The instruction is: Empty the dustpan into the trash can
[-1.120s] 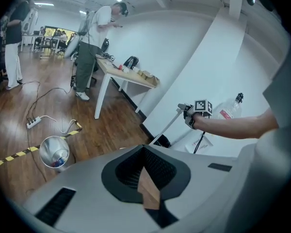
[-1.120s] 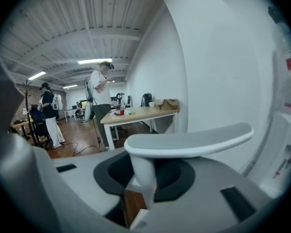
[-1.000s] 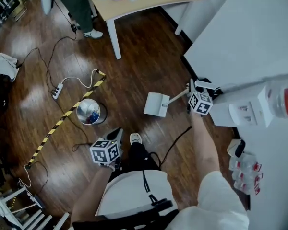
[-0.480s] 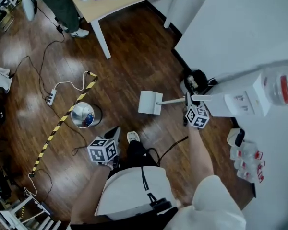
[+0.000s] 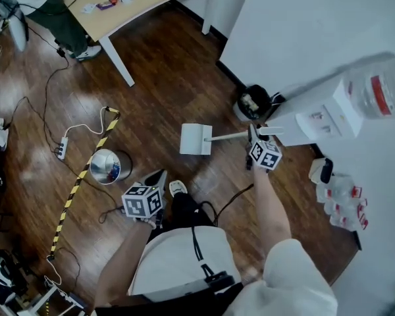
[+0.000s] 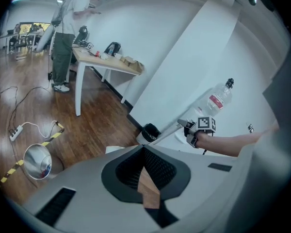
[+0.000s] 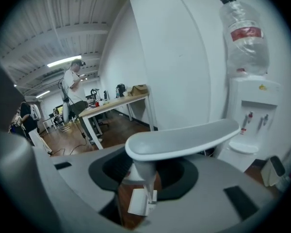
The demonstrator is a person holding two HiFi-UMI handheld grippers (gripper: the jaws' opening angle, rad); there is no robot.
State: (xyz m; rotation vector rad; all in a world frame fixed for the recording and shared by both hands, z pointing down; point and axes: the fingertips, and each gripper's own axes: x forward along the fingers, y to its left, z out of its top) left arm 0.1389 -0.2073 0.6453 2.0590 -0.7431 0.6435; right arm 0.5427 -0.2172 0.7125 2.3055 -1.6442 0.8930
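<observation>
The right gripper [image 5: 257, 141] has just been opening its jaws. The dustpan [image 5: 195, 139] has its thin handle standing loosely between them, with its white pan out to the gripper's left. The black trash can [image 5: 253, 103] sits near, just beyond the gripper. The left gripper [image 5: 155, 180] is closed and empty.

We cannot tell what lies in the trash can [image 5: 106, 166], across the floor from the water dispenser [image 5: 316, 120]; the bottle [image 5: 382, 87] atop that dispenser runs off the edge.
</observation>
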